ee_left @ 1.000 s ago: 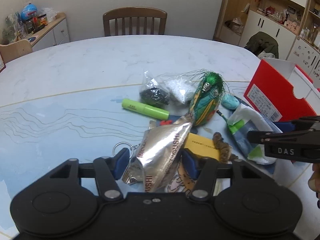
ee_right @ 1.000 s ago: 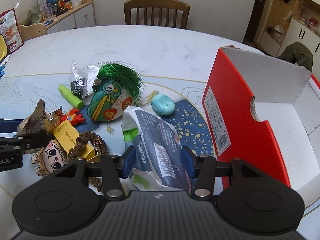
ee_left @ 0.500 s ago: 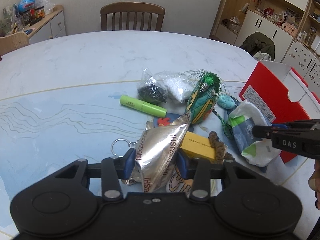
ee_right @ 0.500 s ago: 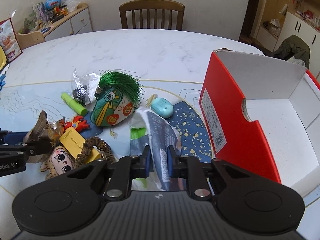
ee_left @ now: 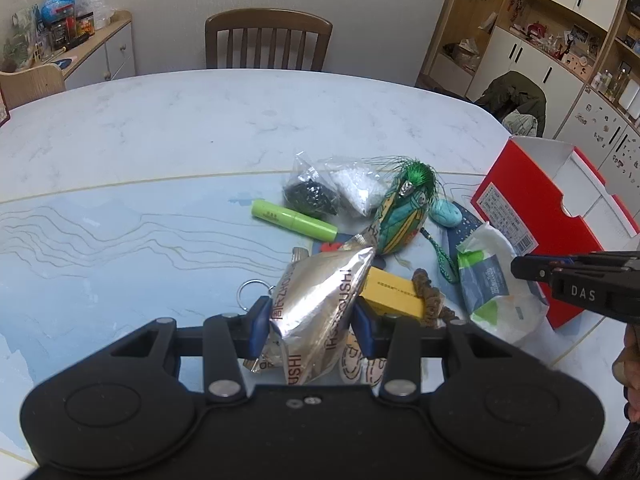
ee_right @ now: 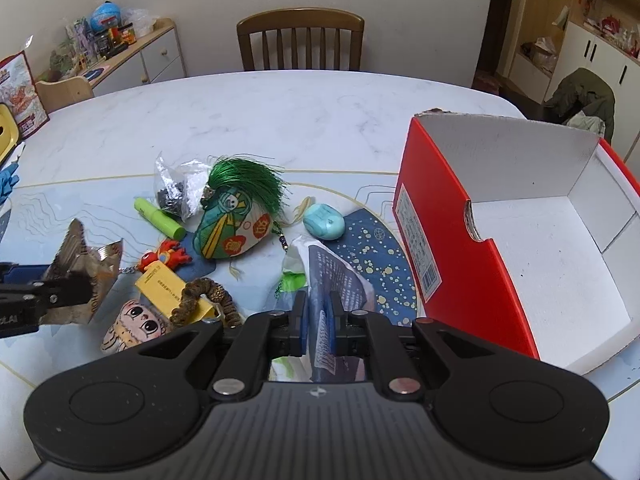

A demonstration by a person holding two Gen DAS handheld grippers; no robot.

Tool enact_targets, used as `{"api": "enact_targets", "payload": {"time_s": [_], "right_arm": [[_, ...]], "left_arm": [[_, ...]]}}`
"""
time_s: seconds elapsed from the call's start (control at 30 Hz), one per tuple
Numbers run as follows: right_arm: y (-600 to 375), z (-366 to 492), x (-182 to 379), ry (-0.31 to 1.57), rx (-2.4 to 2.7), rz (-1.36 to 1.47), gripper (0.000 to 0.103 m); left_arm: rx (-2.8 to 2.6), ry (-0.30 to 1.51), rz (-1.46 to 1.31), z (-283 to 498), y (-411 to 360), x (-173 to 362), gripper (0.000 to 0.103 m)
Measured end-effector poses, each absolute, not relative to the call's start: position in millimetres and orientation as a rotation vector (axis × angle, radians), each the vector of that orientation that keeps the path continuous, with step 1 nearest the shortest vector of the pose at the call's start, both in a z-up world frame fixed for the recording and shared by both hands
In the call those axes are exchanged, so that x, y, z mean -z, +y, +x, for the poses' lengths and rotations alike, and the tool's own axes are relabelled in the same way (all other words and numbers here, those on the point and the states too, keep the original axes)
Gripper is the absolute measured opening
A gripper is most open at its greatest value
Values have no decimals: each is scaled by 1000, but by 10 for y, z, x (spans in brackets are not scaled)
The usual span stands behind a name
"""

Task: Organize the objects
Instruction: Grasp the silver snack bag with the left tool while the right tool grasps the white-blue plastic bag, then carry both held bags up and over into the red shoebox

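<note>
We are seeing only part of several things: the doll face (ee_right: pixel 134 322) is lying half under the yellow box (ee_right: pixel 166 286) and the brown braid (ee_right: pixel 200 296), and in the left wrist view it is almost wholly hidden behind our left gripper (ee_left: pixel 310 330) and the foil bag (ee_left: pixel 320 312). The red charm (ee_right: pixel 164 256) is showing only a sliver there. The print on the wipes pack (ee_right: pixel 332 280) is too small for us to read, and its lower end is disappearing behind our right gripper (ee_right: pixel 318 328). The red carton (ee_right: pixel 436 236) is being cut off at the right edge, open and white inside, standing on the table (ee_right: pixel 280 120) just right of the pile. Our left jaws are pressing on both sides of the crinkled silver foil bag, which is sitting at the pile's near left. Our right jaws are nearly together, pinching a fold of the white, green and blue wipes pack, which is lying just left of the carton. Beyond them are lying a green marker (ee_left: pixel 294 224), 2 clear bags (ee_left: pixel 332 196), a green tasselled sachet (ee_right: pixel 236 216) and a teal case (ee_right: pixel 324 222).
</note>
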State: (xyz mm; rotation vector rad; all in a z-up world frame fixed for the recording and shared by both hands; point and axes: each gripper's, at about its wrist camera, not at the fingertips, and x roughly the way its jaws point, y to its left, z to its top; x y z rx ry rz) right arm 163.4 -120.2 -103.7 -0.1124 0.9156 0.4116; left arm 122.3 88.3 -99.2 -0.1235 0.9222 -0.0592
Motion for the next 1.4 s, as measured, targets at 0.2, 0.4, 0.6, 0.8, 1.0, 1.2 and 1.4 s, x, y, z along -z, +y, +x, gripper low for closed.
{"api": "enact_targets", "payload": {"time_s": [0.2,0.4,0.6,0.8,1.0,1.2,1.4], "right_arm": [[-1165,1732,1202,948,-362,-140,51],[-1159,1804,1317,977,-348,-141,53],[-1160,1796,1308,997,-354,-133,22],[-1207,1728,1128,990,-375,-99,17],[-1365,1639,738,956,-408,-41,17],[-1584,1653,398,931,-433,3,17],[-1877,1740,146,889,-453,29,17]], "left_arm": [[58,929,-132,1219,908,1014,41],[57,929,-133,1218,908,1016,41],[60,933,-136,1227,916,998,41],[73,940,-142,1227,911,944,41],[103,941,-131,1214,795,755,41],[145,924,-120,1270,531,503,41],[194,904,-93,1416,162,292,41]]}}
